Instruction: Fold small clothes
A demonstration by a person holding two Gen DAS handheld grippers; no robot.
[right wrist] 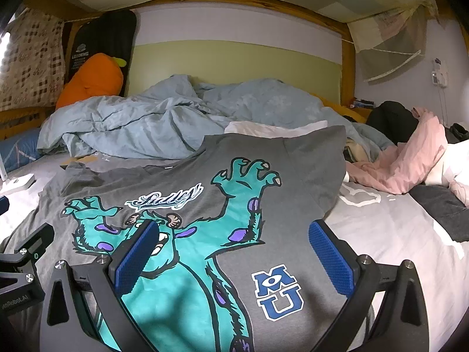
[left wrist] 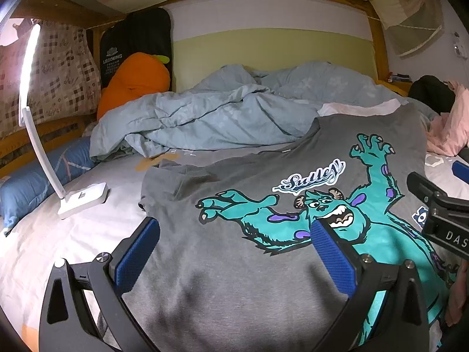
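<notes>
A grey T-shirt (left wrist: 234,264) lies spread face-up on the bed (right wrist: 395,234), while the left gripper (left wrist: 234,243) and right gripper (right wrist: 234,243) hover over it, fingers spread wide and pinching nothing.

I am finding open sheet (right wrist: 390,228) lying at right of my frames, while the lamp (left wrist: 44,146) at left, the crumpled duvet (left wrist: 205,117) above and the pink garment (right wrist: 410,158) at upper right are hemming me in.
</notes>
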